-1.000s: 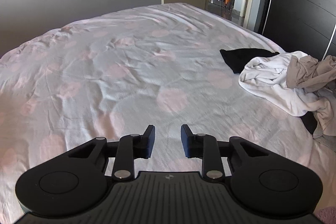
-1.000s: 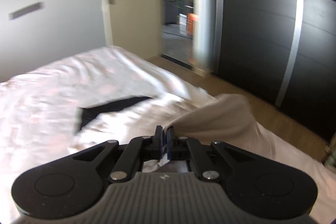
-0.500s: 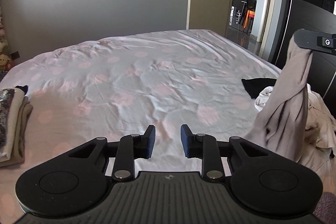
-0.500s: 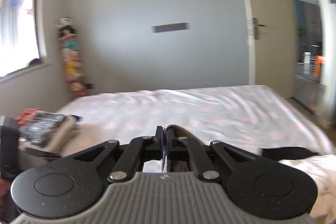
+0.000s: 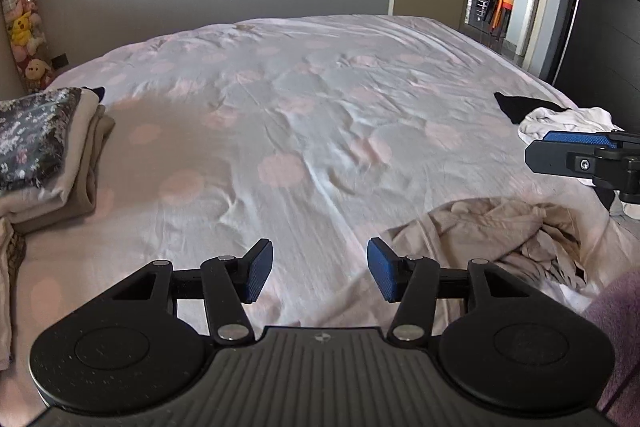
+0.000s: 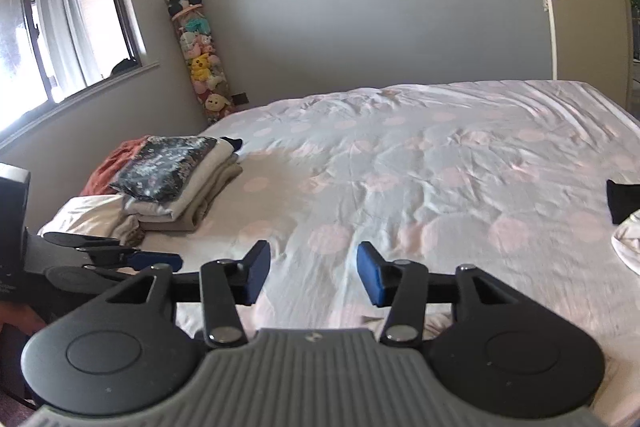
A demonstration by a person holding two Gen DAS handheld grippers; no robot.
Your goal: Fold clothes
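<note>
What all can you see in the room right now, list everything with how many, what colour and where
bed sheet: one, pale with pink dots, covering the bed
beige garment: one, crumpled, near edge of the bed, below the right gripper
white garment: one, bunched, far right of the bed
black garment: one, beside the white one
folded stack: one, beige and white with a dark floral piece on top, left side of the bed
plush toys: one column, mixed colours, room corner
door: one, cream, back wall
left gripper: black, blue fingers, open, empty
right gripper: same, open, empty
</note>
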